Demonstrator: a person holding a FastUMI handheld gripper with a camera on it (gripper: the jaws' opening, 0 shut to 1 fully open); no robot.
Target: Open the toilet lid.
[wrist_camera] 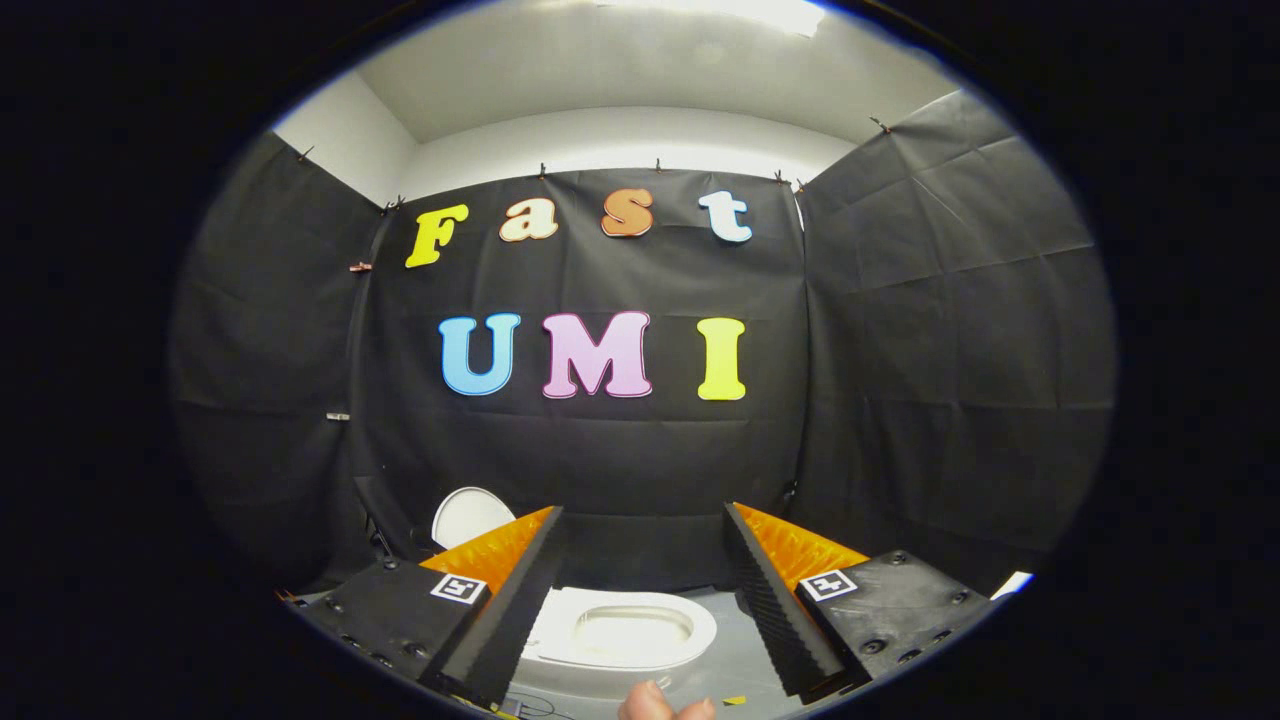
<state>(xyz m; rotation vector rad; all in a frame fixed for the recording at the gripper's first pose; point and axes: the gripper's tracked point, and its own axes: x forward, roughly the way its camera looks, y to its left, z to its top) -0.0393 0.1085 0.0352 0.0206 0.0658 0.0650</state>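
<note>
Wide-spread gripper (640, 590) above open toilet bowl (620, 632), lid (470, 515) upright beyond.

White toilet seat (620, 635) w/ white bowl, white lid (470, 515) upright by black cloth wall (600, 460). Floor (730, 665) grey. Ceiling (620, 60) white. Black-white square markers (459, 588) on tongs' (645, 520) mounts.

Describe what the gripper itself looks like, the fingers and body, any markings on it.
The gripper has two long wedge-shaped fingers with ribbed, toothed inner faces. Each finger is mounted on a black block studded with screws, and each block carries a small square black-and-white marker tag. A person's fingertips show just below, with no sleeve visible.
</note>
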